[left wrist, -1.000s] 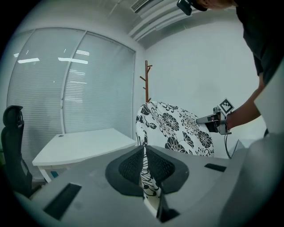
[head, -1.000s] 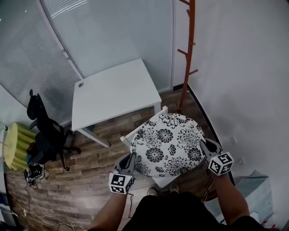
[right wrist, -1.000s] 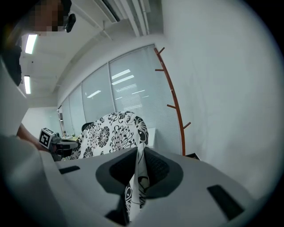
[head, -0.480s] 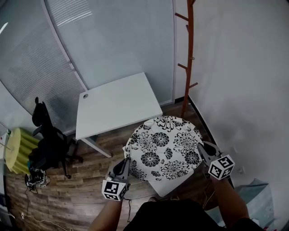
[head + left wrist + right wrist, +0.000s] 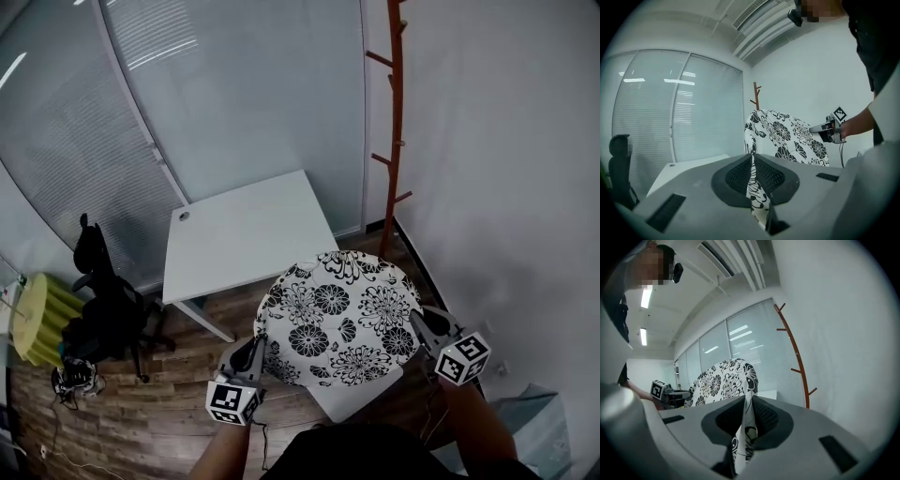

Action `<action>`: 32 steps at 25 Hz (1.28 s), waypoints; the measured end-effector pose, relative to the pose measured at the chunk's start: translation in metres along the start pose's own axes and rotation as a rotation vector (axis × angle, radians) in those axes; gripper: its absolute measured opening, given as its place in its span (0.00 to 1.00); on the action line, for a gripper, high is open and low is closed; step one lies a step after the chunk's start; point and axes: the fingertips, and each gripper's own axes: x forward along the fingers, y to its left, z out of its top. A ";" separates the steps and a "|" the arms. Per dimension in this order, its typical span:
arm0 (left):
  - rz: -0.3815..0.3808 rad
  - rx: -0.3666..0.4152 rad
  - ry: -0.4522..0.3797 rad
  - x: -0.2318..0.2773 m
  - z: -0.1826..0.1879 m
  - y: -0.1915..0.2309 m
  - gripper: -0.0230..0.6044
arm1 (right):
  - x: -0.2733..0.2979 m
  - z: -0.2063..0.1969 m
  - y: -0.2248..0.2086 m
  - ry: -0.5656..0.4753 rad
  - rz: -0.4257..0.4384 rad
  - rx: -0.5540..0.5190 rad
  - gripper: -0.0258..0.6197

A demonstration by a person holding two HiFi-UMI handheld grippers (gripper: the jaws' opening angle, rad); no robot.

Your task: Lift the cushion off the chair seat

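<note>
Wood floor, glass-walled office. We record both grippers' fingers clamped tight on the cushion hem: left gripper at its left edge, right gripper at its right. Cushion spans between them, above the chair seat; bench beyond.

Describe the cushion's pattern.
Black flowers on white; the cushion shows best in the head view.

The cushion hangs above the chair seat, clamped at its left edge by the left claw and at its right by the right claw, with the tabletop behind, the coat stand behind-right and the office chair far left.
</note>
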 end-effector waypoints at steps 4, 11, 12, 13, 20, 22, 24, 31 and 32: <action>0.001 0.011 -0.013 0.006 -0.006 0.004 0.06 | 0.005 -0.004 -0.006 -0.022 0.000 -0.001 0.11; -0.003 0.012 -0.011 0.007 -0.010 0.001 0.06 | 0.007 -0.007 -0.008 -0.027 -0.040 -0.037 0.11; -0.004 0.015 -0.013 0.008 -0.010 0.001 0.06 | 0.008 -0.010 -0.008 -0.027 -0.046 -0.051 0.10; -0.005 0.019 -0.016 0.008 -0.011 0.001 0.06 | 0.008 -0.012 -0.008 -0.029 -0.049 -0.057 0.10; -0.018 0.061 -0.029 0.011 -0.012 0.003 0.06 | 0.009 -0.015 -0.007 -0.049 -0.054 -0.052 0.10; -0.023 0.072 -0.031 0.012 -0.013 0.001 0.06 | 0.008 -0.015 -0.006 -0.053 -0.056 -0.061 0.10; -0.024 0.073 -0.036 0.010 -0.012 0.000 0.06 | 0.006 -0.014 -0.005 -0.058 -0.059 -0.065 0.09; -0.026 0.076 -0.035 0.012 -0.012 0.003 0.06 | 0.005 -0.010 -0.004 -0.072 -0.048 -0.076 0.09; -0.026 0.079 -0.034 0.013 -0.013 0.003 0.06 | 0.006 -0.011 -0.005 -0.074 -0.048 -0.075 0.09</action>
